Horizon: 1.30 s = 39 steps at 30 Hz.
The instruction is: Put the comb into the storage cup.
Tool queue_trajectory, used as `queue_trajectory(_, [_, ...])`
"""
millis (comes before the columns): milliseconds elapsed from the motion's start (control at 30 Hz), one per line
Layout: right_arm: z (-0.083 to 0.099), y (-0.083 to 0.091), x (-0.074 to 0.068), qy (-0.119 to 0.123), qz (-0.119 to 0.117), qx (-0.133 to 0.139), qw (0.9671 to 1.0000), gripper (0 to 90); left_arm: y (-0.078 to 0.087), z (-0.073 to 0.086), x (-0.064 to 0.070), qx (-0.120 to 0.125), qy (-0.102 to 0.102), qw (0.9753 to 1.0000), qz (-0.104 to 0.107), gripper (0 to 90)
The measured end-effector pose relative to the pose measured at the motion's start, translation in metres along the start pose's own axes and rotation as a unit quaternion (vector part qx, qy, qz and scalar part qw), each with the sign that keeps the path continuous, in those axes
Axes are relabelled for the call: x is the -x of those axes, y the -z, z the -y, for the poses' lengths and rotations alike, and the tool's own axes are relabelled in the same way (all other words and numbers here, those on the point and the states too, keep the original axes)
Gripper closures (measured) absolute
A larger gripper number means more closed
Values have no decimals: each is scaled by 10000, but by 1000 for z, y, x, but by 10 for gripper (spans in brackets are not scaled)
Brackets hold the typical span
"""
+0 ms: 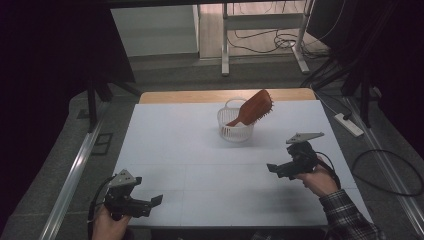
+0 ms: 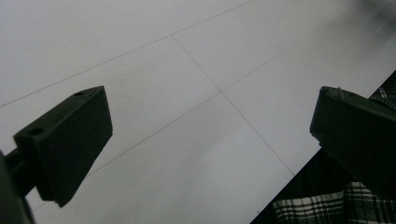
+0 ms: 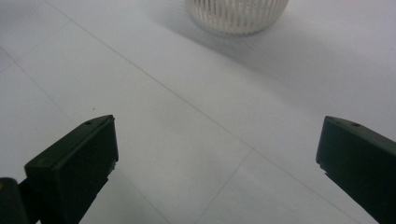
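High view: reddish-brown hairbrush [image 1: 254, 107] propped tilted in white slatted basket [image 1: 235, 125] at far middle of white table [image 1: 200, 165], bristled head jutting over rim. Left gripper [image 1: 155, 201] at near left edge, right gripper [image 1: 272, 168] right of centre, well apart from basket.

Left gripper view: jaws spread wide, bare tabletop between.

Right gripper view: jaws spread wide, basket's ribbed wall [image 3: 237, 16] ahead.

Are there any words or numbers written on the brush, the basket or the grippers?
None can be read. The reddish-brown hairbrush, the white basket, the white table, the left gripper and the right gripper show no letters, numbers or signs.
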State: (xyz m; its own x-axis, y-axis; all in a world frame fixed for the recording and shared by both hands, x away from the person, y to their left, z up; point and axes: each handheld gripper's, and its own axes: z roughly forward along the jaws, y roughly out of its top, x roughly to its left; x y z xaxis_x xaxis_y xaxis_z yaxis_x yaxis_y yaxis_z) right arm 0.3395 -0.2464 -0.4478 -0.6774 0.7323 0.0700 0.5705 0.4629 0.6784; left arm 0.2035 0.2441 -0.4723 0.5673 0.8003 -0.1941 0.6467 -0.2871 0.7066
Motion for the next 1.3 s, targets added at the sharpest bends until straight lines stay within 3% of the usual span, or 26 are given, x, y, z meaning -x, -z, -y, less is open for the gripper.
queue_trajectory(467, [17,11,0,11,58,-81,9999,0,1,0,0,49,-6,10000,-22,0])
queue_trajectory(1300, [52,43,10,-283,288,-110,9991,0,0,0,0,11,5,10000,-6,0])
